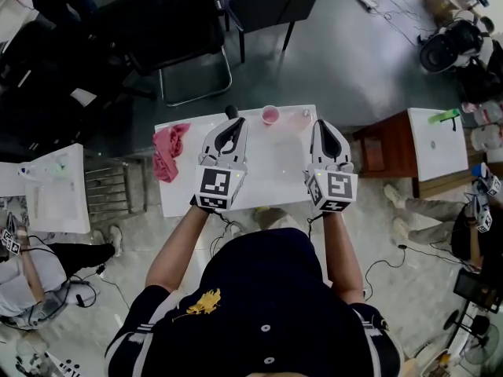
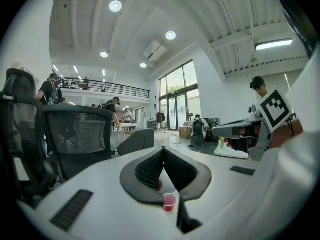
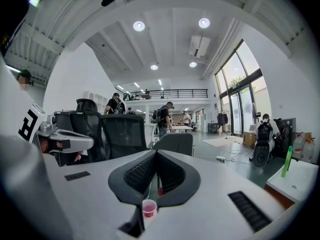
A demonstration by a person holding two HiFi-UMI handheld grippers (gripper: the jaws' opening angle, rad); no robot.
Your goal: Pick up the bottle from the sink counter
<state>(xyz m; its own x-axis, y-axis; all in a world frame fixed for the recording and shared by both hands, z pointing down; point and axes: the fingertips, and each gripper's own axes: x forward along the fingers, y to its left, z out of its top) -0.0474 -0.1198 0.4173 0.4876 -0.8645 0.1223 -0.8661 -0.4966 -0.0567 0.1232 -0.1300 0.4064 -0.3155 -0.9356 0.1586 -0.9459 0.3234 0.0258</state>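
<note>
Bottle (image 1: 302,118) not gripped; visible only as a faint clear shape. Left gripper (image 1: 230,126): jaws fully closed, pad against pad, nothing between. Right gripper (image 1: 324,128): same condition, jaws pressed together and empty. Both held side by side over white table (image 1: 181,195). Pink cloth (image 1: 167,151) outboard of left jaws. Small cup (image 1: 270,115) of pink liquid just beyond the tips, between the two jaw pairs. Bottle standing just ahead of right jaws, slightly inboard. Office chair (image 1: 185,30) well beyond.
</note>
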